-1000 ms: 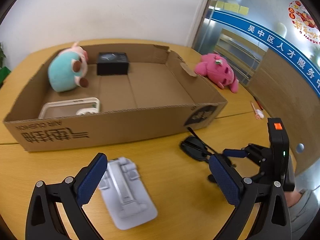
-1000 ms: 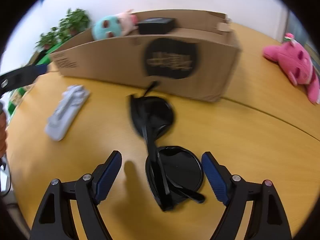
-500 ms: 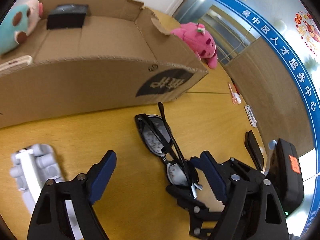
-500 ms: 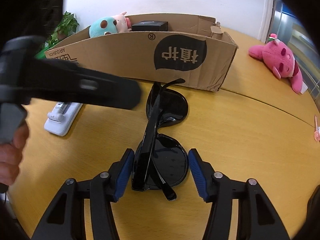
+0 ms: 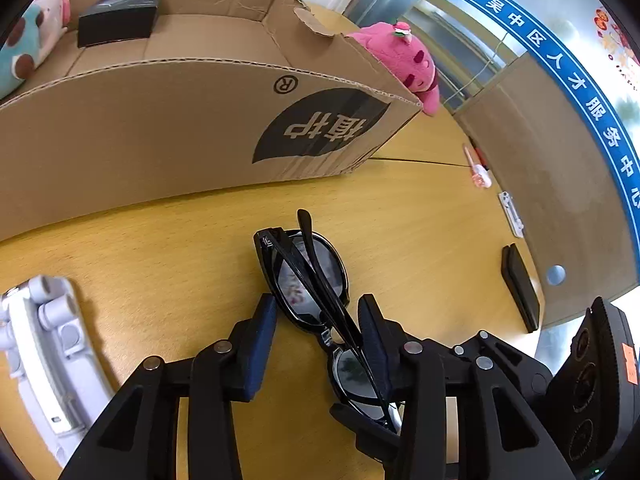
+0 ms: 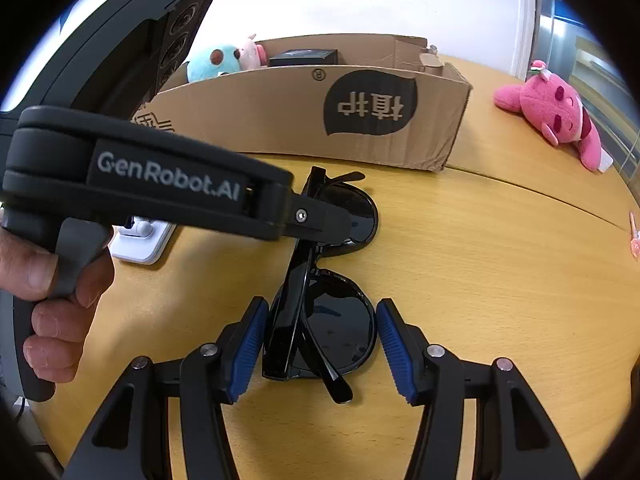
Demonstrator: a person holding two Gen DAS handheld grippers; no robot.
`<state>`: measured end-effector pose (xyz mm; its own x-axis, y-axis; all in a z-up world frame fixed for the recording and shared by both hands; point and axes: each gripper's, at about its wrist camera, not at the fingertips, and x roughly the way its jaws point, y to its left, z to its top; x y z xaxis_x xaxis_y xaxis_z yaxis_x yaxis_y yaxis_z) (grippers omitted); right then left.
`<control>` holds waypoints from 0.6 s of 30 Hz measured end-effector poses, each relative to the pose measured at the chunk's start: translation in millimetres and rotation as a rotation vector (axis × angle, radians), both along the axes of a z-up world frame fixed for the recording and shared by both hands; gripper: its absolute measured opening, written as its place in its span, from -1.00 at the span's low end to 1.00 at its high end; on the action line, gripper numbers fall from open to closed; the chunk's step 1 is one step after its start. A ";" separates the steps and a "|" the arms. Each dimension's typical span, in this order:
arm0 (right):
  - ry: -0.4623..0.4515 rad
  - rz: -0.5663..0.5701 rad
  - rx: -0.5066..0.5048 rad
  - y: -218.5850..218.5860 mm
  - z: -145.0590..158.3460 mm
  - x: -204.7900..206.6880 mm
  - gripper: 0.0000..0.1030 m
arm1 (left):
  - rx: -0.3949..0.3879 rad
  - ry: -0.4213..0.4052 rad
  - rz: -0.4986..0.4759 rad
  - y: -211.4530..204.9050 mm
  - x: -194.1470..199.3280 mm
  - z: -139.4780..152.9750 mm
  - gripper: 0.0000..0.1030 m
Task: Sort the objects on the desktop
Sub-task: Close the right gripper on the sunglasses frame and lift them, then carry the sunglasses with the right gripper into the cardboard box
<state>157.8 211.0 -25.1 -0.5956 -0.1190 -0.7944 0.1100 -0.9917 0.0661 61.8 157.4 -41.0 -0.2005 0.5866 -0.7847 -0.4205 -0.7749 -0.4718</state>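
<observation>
Both grippers had closed in on the folded black sunglasses (image 6: 320, 312) lying on the wooden table (image 6: 500, 280) outside the brown cardboard box (image 5: 160, 128), the right gripper (image 6: 318, 350) spread astride one lens, the left gripper (image 5: 316, 344) seemingly touching but not yet pinching, so boxing remained.

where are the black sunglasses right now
The black sunglasses lie folded on the wooden table just in front of the cardboard box, between the fingers of both the right gripper and the left gripper.

Glossy plastic sunglasses (image 6: 320, 320), matt cardboard box (image 6: 260, 120)
</observation>
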 end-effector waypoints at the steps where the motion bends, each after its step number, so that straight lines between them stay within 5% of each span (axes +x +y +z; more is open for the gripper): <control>1: 0.003 0.001 0.000 -0.6 -0.1 0.6 0.07 | 0.008 -0.003 0.006 -2.0 -0.1 -0.1 -0.17; 8: 0.035 -0.005 -0.010 -4.2 5.5 7.4 0.06 | 0.031 0.044 0.015 -8.6 3.3 18.7 -0.25; 18: 0.184 -0.010 0.008 -8.9 58.5 10.0 0.06 | 0.083 0.163 0.019 -17.9 1.3 82.6 -0.25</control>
<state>167.8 202.2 33.4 -0.7319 -0.1065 -0.6730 0.1095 -0.9933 0.0381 63.2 139.5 41.6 -0.3329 0.6429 -0.6898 -0.4821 -0.7447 -0.4615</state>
